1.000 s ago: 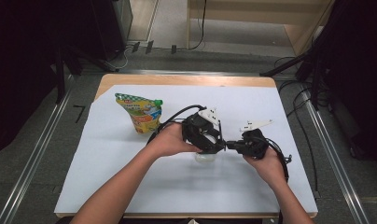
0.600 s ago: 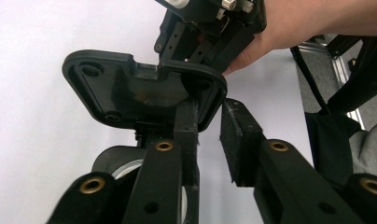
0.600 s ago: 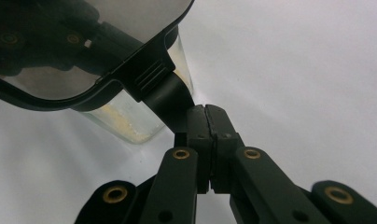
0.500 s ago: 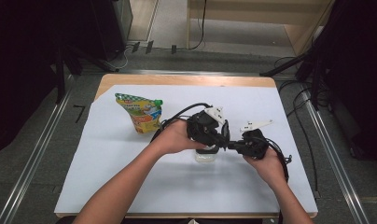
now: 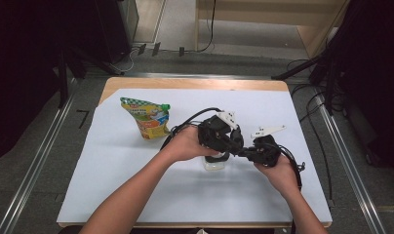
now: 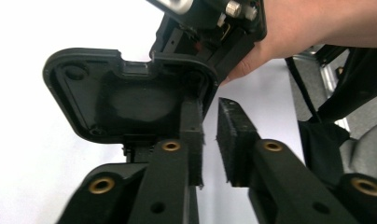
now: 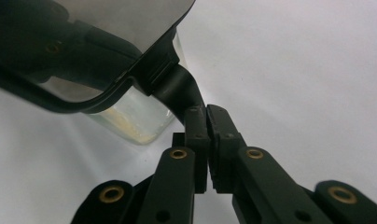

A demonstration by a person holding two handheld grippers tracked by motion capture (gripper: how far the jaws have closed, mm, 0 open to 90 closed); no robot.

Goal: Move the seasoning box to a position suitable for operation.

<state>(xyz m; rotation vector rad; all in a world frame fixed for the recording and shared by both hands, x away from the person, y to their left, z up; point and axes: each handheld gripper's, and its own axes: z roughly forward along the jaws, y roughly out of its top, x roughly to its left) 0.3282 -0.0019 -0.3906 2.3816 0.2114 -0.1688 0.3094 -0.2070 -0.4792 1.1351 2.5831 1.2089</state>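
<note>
Hiding most of the clear container [image 5: 214, 164] mid-table, the left gripper [image 6: 210, 135] is nearly closed around its raised black lid [image 6: 126, 95]; the right gripper [image 7: 206, 122] clamps the lid's tab [image 7: 179, 88].

left tongs [image 6: 209, 140] narrowed, shifted toward lid [image 6: 130, 93]

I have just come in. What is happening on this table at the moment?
A person works on a small clear container with two hand-held grippers. The right gripper is shut on a black tab at the edge of its open black lid. The left gripper has just been closing its jaws beside the lid's edge, with nothing visible between them. A colourful pouch lies apart on the table.
</note>
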